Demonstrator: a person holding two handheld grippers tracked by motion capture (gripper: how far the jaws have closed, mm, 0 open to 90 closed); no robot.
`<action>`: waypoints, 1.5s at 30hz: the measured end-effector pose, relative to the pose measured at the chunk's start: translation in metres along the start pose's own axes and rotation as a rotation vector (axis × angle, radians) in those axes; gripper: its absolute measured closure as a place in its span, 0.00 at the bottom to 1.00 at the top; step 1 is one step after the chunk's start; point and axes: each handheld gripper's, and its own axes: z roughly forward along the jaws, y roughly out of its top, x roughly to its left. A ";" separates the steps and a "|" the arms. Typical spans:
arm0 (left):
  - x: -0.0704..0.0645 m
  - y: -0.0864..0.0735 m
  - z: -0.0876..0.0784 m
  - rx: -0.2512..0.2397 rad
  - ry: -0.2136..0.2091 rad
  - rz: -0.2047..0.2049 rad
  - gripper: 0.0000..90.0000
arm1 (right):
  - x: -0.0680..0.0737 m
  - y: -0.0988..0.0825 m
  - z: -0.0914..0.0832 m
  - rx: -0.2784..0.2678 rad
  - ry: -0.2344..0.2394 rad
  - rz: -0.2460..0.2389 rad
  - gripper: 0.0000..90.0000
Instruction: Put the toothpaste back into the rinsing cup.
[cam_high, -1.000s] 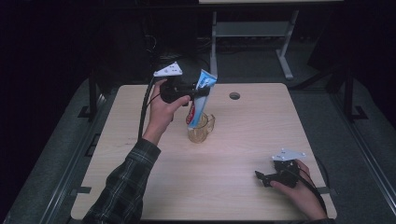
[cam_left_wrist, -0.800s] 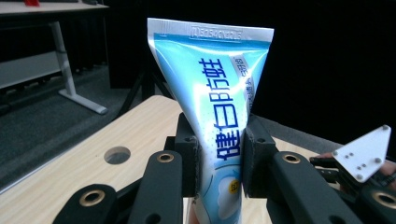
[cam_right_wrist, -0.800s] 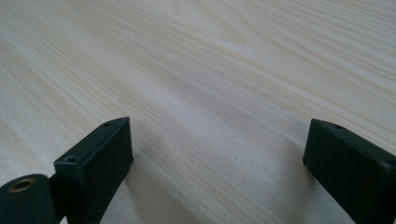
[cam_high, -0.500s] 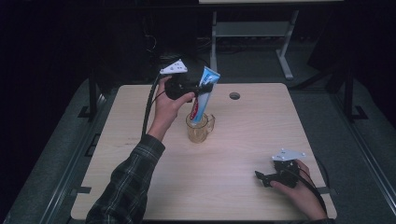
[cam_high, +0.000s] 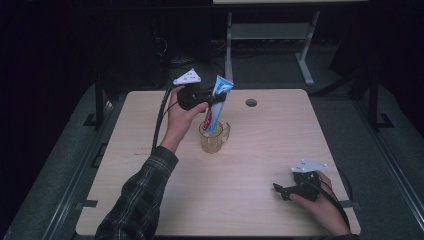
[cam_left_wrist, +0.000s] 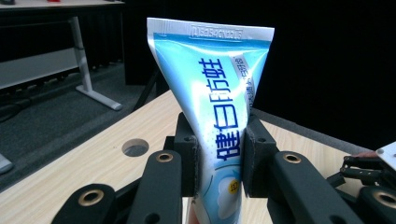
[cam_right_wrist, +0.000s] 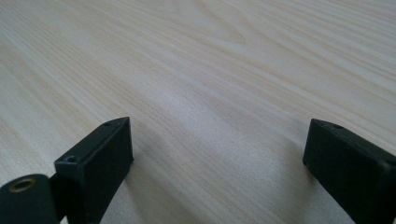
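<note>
Toothpaste tube (cam_left_wrist: 219, 116) is the main thing going on here: blue and white with a bit of red near the bottom, blue Chinese lettering running down its length, crimped flat end up top. It's standing pretty much upright, leaning a little, with its lower end down inside a clear glass mug (cam_high: 214, 137) that sits around the middle of the table, toward the far side. Can't really tell if the cap end is touching the bottom of the mug or just hanging in it.

Left gripper (cam_left_wrist: 218, 154) has the tube pinched around its middle, black pads pressed flat on both sides of it, so the jaws are clamped on the tube with nothing loose about it. In the high view the left hand (cam_high: 181, 116) holds that gripper just above and beside the mug, plaid sleeve coming in from the bottom, cable trailing down off the back.

Right gripper (cam_high: 286, 190) is way off at the near right corner of the light wood table (cam_high: 150, 200), well apart from the mug. Its jaws are spread wide with bare tabletop between them, holding nothing, resting low by the surface in the right hand (cam_high: 322, 202).

Small round hole (cam_high: 251, 102) sits in the tabletop past the mug.
</note>
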 end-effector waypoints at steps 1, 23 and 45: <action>0.000 -0.001 0.000 0.000 0.004 0.000 0.79 | 0.000 0.000 0.000 -0.001 0.000 -0.001 0.08; 0.003 -0.029 0.006 0.035 0.022 -0.018 0.79 | 0.000 0.000 0.000 -0.001 0.000 -0.001 0.08; 0.005 -0.050 0.010 0.071 0.031 -0.032 0.79 | 0.000 0.000 0.000 0.000 -0.003 -0.002 0.08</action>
